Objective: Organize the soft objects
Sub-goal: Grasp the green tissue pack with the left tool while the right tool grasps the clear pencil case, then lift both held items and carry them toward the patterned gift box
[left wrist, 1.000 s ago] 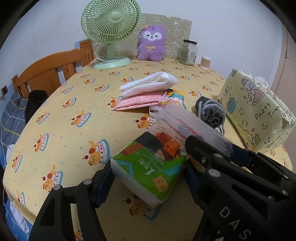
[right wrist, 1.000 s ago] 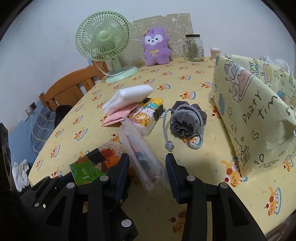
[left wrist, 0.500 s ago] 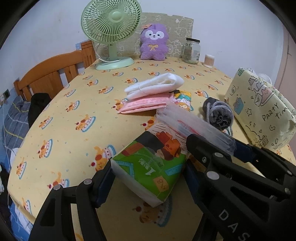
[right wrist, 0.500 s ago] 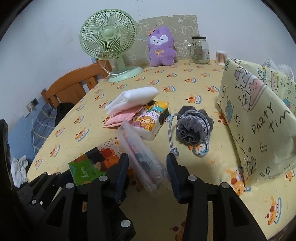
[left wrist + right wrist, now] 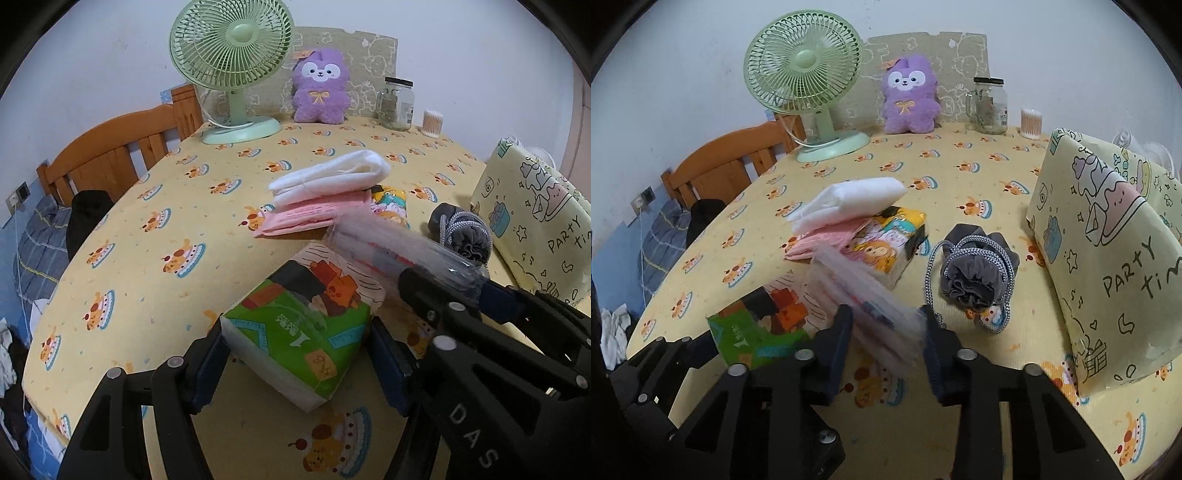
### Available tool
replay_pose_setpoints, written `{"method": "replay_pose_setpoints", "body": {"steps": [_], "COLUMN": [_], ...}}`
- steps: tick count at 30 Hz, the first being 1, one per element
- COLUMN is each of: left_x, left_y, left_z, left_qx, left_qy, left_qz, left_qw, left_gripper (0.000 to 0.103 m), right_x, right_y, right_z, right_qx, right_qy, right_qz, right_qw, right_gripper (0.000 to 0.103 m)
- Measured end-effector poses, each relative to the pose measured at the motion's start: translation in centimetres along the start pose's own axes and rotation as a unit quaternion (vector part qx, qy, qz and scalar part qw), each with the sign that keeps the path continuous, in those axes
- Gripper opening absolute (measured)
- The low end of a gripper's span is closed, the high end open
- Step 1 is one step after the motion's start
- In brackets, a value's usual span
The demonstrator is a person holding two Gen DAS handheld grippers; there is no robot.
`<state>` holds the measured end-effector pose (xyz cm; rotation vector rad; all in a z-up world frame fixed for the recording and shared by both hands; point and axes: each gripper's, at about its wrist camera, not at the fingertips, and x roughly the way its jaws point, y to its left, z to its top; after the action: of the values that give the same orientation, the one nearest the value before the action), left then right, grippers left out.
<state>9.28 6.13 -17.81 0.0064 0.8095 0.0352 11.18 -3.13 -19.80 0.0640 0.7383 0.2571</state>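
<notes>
My left gripper (image 5: 297,363) is shut on a green tissue pack (image 5: 310,306), which is tilted just above the yellow tablecloth (image 5: 147,258). Right beside it my right gripper (image 5: 886,325) holds a clear plastic packet (image 5: 857,284) that sticks up and away; its jaws are closing on the packet, which looks blurred. Beyond lie a folded white cloth (image 5: 849,201), a pink packet (image 5: 820,240) and a cartoon tissue pack (image 5: 886,247), stacked together. A grey drawstring pouch (image 5: 971,277) lies to the right of them.
A yellow "party time" bag (image 5: 1108,258) stands at the right. Along the far edge are a green fan (image 5: 801,74), a purple plush (image 5: 908,99), a glass jar (image 5: 990,107) and cotton swabs (image 5: 1030,123). A wooden chair (image 5: 720,166) is at the left.
The right jaws have drawn in on the clear packet, which now looks blurred. Both views have tipped up a little. The left grip on the green pack is unchanged.
</notes>
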Motion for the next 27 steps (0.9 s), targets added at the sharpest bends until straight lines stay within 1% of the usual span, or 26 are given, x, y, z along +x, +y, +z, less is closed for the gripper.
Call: {"method": "replay_pose_setpoints", "body": {"steps": [1,3,6,15,27], "left_x": [-0.1,-0.5,-1.3,-3.9,-7.6], "left_y": [0.0,-0.2,-0.3,-1.5,-3.2], "left_z": [0.0,-0.1,0.0,0.6,2.7], "left_qx": [0.001,0.004,0.005,0.009,0.018], "left_qy": [-0.002,-0.007,-0.014,-0.039,-0.074], "left_qz": [0.003,0.006,0.007,-0.001,-0.016], "left_qw": [1.0000,1.0000,0.9999,0.9992,0.9970], "left_gripper": [0.073,0.073,0.073,0.073,0.073], "right_x": [-0.1,-0.5,-1.3,-4.6,-9.2], "right_y": [0.0,0.0,-0.1,-0.8,-1.8], "right_z": [0.0,-0.2,-0.2,0.4,2.3], "right_qx": [-0.001,0.000,0.000,0.005,0.007], "right_qy": [-0.001,-0.005,-0.015,-0.046,-0.082], "right_qz": [0.000,0.003,0.005,-0.002,-0.023], "right_qw": [1.000,1.000,1.000,0.999,0.996], "right_gripper": [0.029,0.022,0.018,0.016,0.016]}}
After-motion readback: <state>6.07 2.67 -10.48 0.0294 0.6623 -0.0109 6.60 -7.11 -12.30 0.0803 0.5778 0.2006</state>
